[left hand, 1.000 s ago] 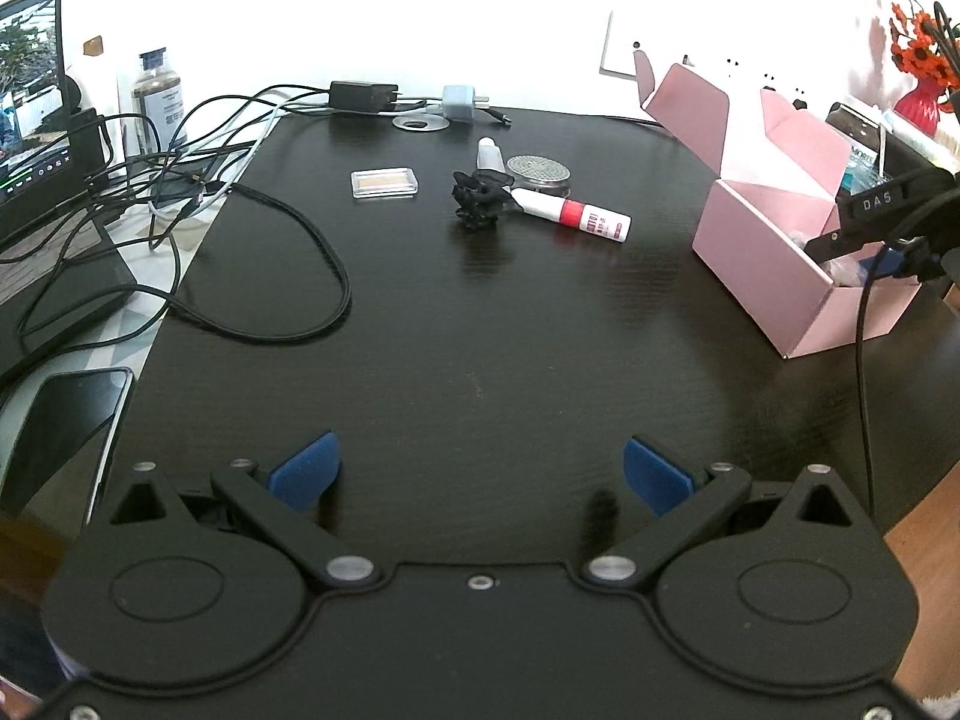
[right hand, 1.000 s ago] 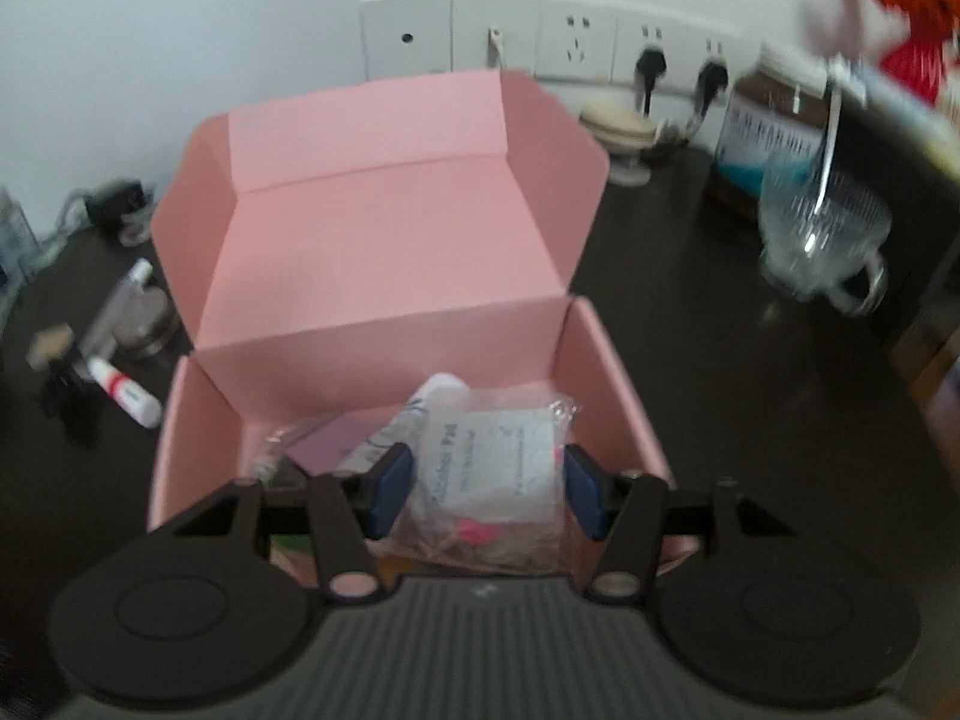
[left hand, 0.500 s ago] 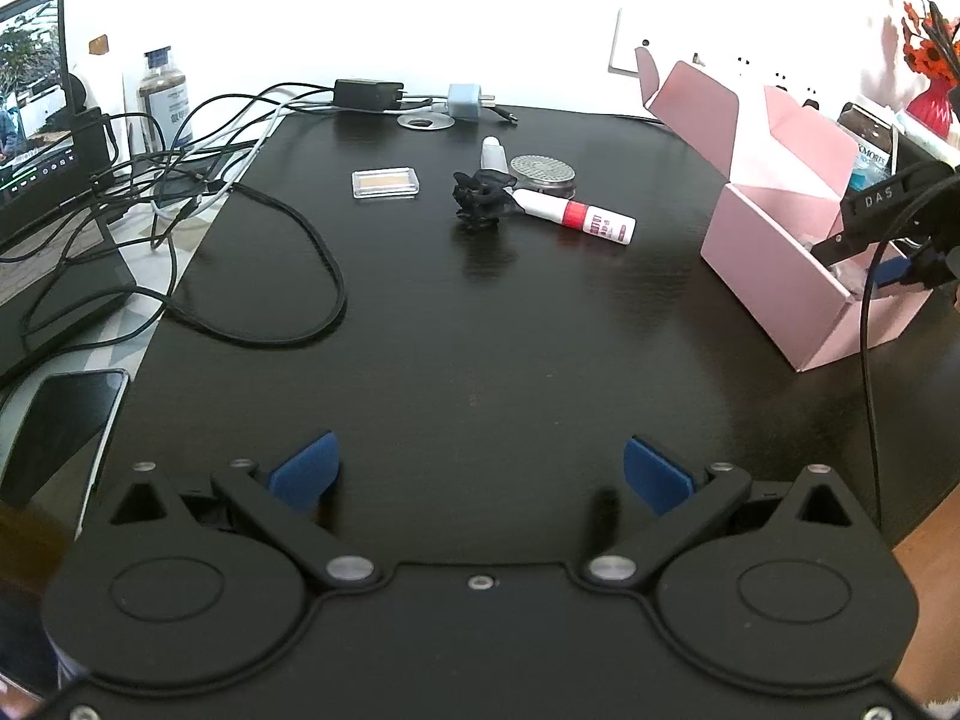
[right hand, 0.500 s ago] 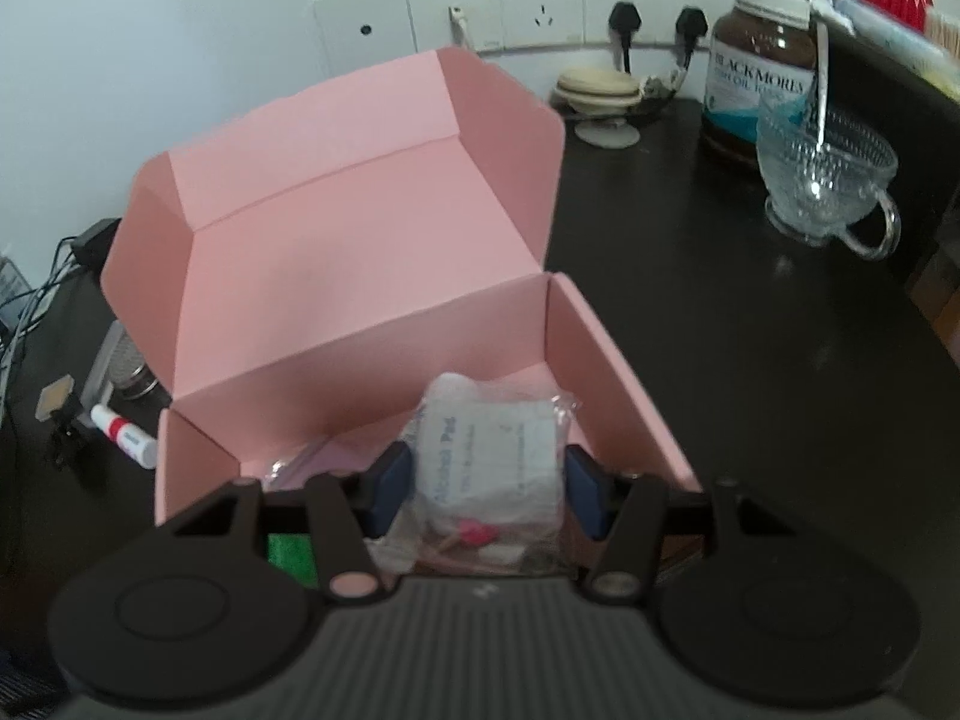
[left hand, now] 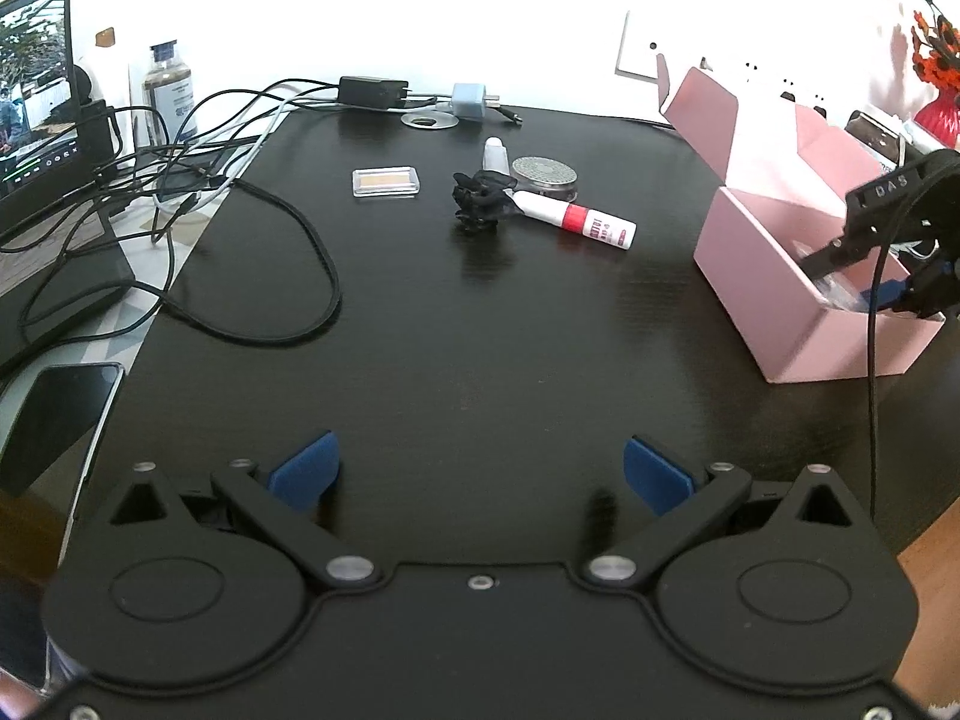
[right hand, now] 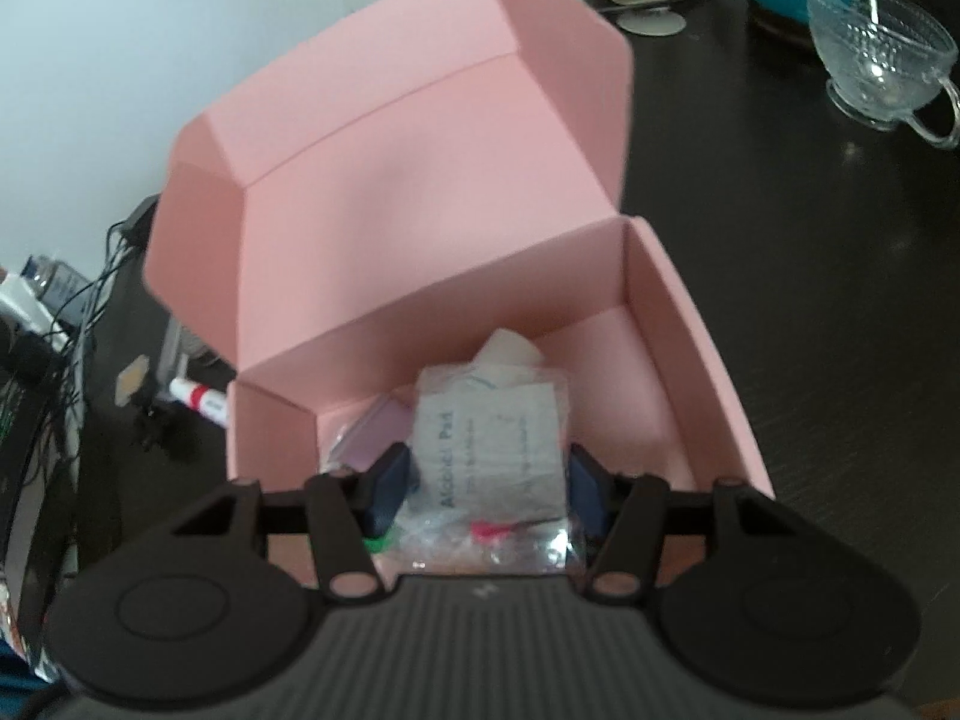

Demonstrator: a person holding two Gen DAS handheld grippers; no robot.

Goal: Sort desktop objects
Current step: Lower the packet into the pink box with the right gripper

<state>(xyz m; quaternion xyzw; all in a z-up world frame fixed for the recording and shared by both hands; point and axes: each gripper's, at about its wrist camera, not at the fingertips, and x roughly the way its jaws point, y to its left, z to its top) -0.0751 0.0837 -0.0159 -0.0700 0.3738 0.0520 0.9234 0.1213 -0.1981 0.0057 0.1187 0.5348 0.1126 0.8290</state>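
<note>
The right tool (right hand: 489,489) points steeply down into the open pink box (right hand: 690,324), its blue pads pressed on either side of a clear plastic bag (right hand: 489,474) holding a white packet printed "Alcohol Pad"; the jaws stand partly closed, clenched on the bag. The bag sits low inside the box, over a purple item and a bit of green at the near wall. The box lid stands raised behind it. Beyond the box on the dark bench (right hand: 810,240) are a glass cup (right hand: 879,60) with a spoon and a brown jar. The left tool (left hand: 480,468) hangs over bare bench with its blue pads spread wide and nothing between them, tilted down toward the surface. Farther on lie a red-and-white tube (left hand: 579,219), a black clip (left hand: 480,198) touching its tip, a round metal tin (left hand: 545,171), a small white tube and a clear flat case (left hand: 385,181). Cables (left hand: 270,276) loop at the left edge, with a phone nearer and chargers at the far side.
</note>
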